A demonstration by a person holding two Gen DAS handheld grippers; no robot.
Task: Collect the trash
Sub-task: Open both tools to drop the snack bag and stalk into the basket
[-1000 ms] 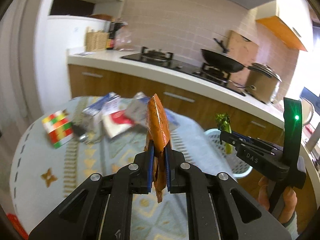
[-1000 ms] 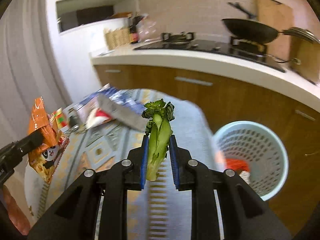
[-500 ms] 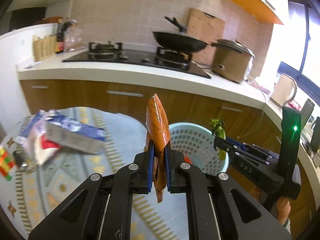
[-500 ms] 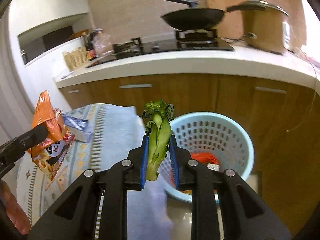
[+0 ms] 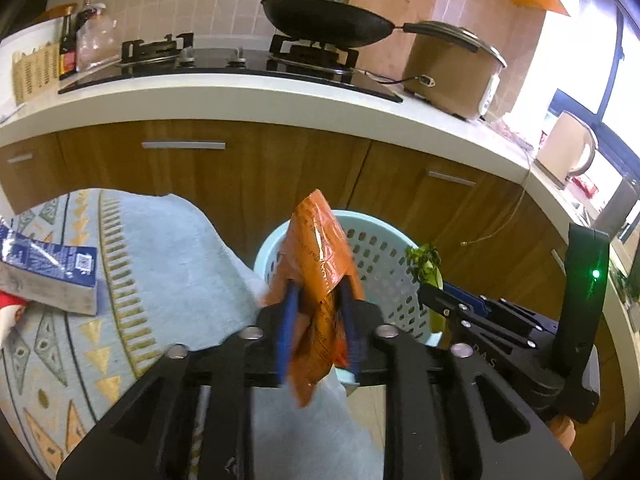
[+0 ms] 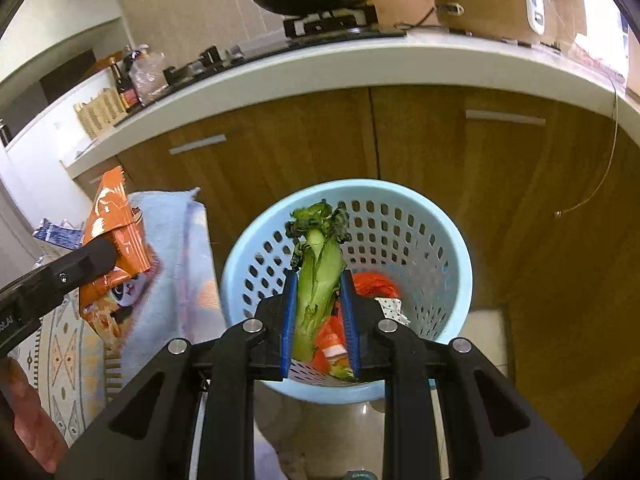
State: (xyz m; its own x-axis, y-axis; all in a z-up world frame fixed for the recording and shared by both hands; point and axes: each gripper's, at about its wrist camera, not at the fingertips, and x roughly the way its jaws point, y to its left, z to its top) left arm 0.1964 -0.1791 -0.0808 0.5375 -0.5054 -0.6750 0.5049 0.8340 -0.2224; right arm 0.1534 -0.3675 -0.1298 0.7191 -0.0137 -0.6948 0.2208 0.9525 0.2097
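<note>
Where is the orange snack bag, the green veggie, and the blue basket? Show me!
snack bag (image 5: 320, 256), left wrist view, on its shiny orange front above the tongs.
veggie (image 6: 318, 276), right wrist view, on its pale green stalk.
basket (image 6: 448, 228), right wrist view, on its right rim.

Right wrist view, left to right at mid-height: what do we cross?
Left gripper → orange snack bag → blue tablecloth edge → basket's near-left rim → green vegetable stalk between the right gripper fingers → basket's right rim → wooden cabinet door.
</note>
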